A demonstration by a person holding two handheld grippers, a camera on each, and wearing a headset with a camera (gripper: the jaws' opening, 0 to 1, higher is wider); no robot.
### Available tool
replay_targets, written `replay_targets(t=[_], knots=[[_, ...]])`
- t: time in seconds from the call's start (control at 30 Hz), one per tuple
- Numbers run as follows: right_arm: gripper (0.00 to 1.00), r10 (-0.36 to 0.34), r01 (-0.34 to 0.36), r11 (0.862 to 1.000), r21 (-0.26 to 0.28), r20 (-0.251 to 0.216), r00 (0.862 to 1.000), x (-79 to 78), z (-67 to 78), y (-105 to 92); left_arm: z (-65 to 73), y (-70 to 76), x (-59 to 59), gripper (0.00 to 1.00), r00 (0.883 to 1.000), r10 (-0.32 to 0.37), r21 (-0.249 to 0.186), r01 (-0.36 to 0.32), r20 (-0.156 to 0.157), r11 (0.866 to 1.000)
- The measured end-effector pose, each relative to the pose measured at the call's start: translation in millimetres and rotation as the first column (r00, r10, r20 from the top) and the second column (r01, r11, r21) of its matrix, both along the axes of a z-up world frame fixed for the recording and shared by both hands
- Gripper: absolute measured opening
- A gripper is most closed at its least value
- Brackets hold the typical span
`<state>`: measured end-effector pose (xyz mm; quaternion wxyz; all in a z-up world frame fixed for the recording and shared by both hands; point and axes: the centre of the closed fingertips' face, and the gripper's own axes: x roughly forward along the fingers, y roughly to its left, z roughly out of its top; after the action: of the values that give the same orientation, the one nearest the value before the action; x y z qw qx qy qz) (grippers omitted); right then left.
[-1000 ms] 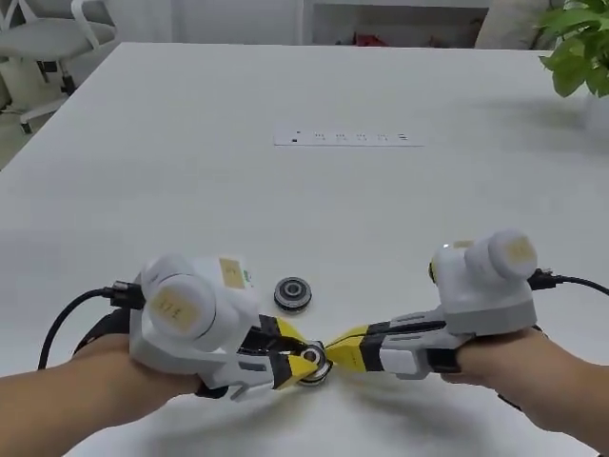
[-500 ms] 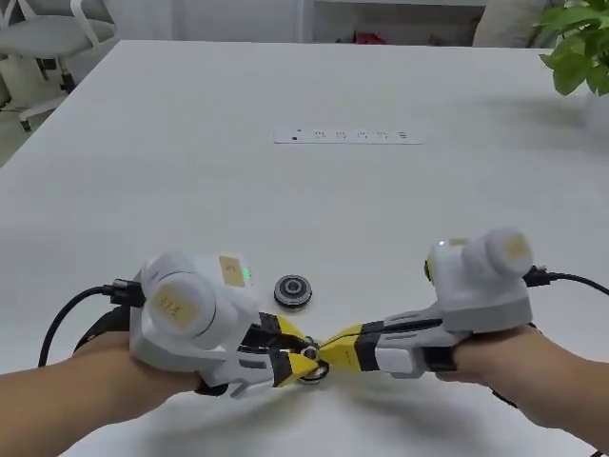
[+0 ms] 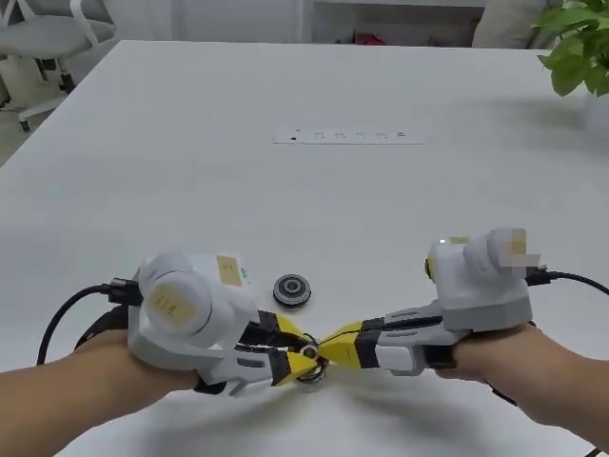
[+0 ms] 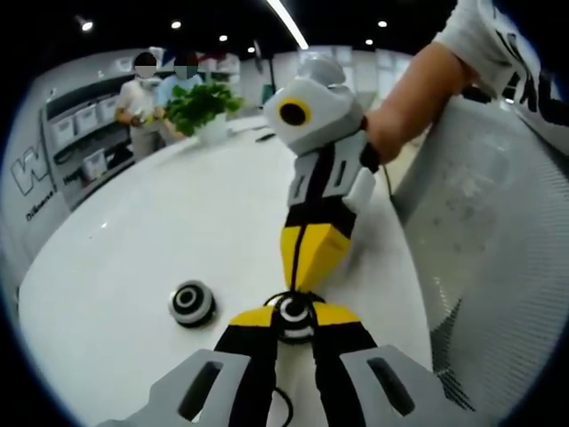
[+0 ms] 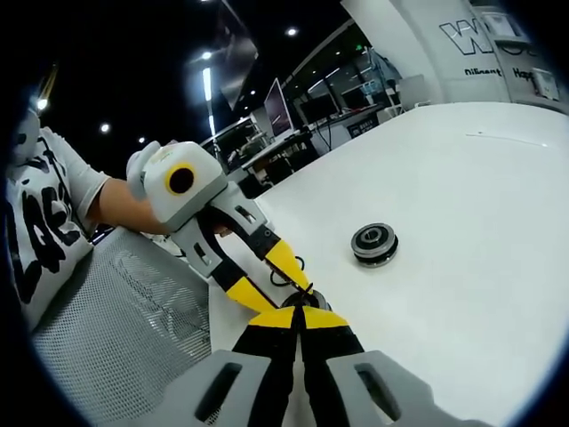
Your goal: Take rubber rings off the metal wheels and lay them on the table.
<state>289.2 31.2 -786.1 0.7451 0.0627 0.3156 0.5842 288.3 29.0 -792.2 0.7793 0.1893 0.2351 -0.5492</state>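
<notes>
Barely anything has shifted over the last second: the metal wheel [image 3: 309,363] sits where it was, low at the near edge of the table [image 3: 381,209], right in front of us, caught between our two grippers. From the left gripper view we see the left gripper [image 4: 294,317] with its yellow tips closed on the wheel's two sides, holding it steady. The right gripper [image 5: 302,311] meets it head-on from the other side, its jaws pressed almost together with their tips at the wheel's rim; whether they have actually caught the rubber ring we cannot tell, since the ring is too small and too crowded by the tips to make out. In the head view the right gripper has eased only slightly towards the left one, and the wheel has not turned or lifted. We judge that the peel is not yet done on this wheel, and the next pull needs the left hold to stay firm. A second wheel [image 3: 292,291], dark ring on it, lies free on the table just beyond the grippers, waiting its turn
</notes>
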Motion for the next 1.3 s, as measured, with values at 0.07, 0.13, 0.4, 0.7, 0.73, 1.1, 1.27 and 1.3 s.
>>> replay_targets(t=[0.07, 0.13, 0.4, 0.7, 0.73, 1.1, 1.27, 1.3], knots=[[0.00, -0.002, 0.002, 1.000, 0.004, -0.003, 1.000, 0.3, 0.9, -0.3, -0.1, 1.5, -0.1, 0.18, 1.000, -0.006, 0.001, 0.006, -0.007, 1.000], [0.00, -0.003, 0.003, 1.000, 0.006, -0.002, 1.000, 0.6, 1.7, -0.6, 0.0, 2.5, -1.5, 0.19, 1.000, -0.011, 0.003, 0.011, -0.004, 1.000], [0.00, 0.001, -0.001, 1.000, 0.017, -0.008, 1.000, -1.0, 4.5, -0.4, 13.9, 8.0, -5.3, 0.31, 1.000, -0.008, -0.036, 0.008, -0.007, 0.999], [0.00, 0.015, -0.015, 0.999, 0.038, -0.009, 1.000, -3.8, 11.4, 2.0, 21.0, 24.8, -9.7, 0.39, 1.000, 0.016, -0.056, -0.017, -0.018, 0.998], [0.00, 0.019, -0.019, 0.999, 0.044, -0.003, 1.000, -4.2, 13.0, 2.4, 22.5, 27.1, -10.4, 0.40, 1.000, 0.021, -0.062, -0.023, -0.020, 0.998], [0.00, 0.041, -0.041, 0.997, 0.066, 0.000, 0.999, -6.1, 23.8, 11.7, 30.4, 44.2, -17.0, 0.50, 0.998, 0.055, -0.098, -0.059, -0.035, 0.993], [0.00, 0.049, -0.049, 0.997, 0.067, 0.001, 0.999, -6.3, 25.0, 15.7, 30.4, 54.3, -17.1, 0.52, 0.997, 0.076, -0.088, -0.078, -0.029, 0.993], [0.00, 0.052, -0.052, 0.996, 0.065, 0.001, 0.999, -6.0, 25.1, 16.9, 30.7, 55.8, -17.3, 0.53, 0.997, 0.078, -0.088, -0.080, -0.027, 0.993]])
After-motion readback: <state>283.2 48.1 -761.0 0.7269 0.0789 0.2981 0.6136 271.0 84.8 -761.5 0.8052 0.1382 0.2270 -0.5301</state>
